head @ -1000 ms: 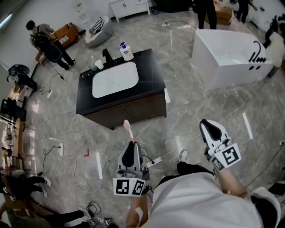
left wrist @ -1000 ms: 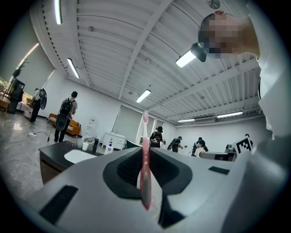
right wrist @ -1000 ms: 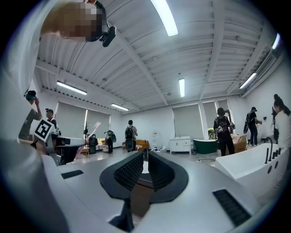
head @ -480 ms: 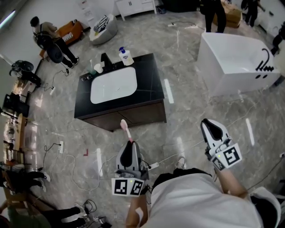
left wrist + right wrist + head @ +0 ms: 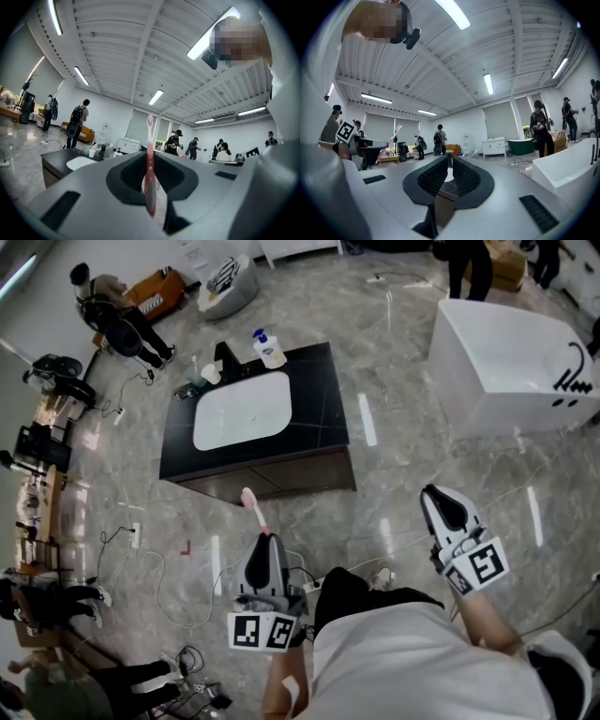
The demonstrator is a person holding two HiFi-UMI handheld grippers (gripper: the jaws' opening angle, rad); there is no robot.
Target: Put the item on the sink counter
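Note:
My left gripper (image 5: 267, 545) is shut on a pink toothbrush (image 5: 251, 507), which sticks out ahead of the jaws toward the sink cabinet. In the left gripper view the toothbrush (image 5: 149, 159) stands upright between the closed jaws. The black sink counter (image 5: 319, 399) with its white basin (image 5: 242, 411) stands ahead on the floor, apart from both grippers. My right gripper (image 5: 441, 504) hangs lower right over the marble floor, jaws closed with nothing between them (image 5: 449, 176).
On the counter's back edge stand a soap pump bottle (image 5: 266, 348), a black faucet (image 5: 226, 358) and a white cup (image 5: 210, 375). A white bathtub (image 5: 511, 367) sits to the right. Cables (image 5: 150, 568) lie on the floor at left. People stand at the far left and top.
The view has shifted; the left gripper with the toothbrush has dropped slightly left in the picture, and the cabinet sits a little nearer. The right gripper holds its place.

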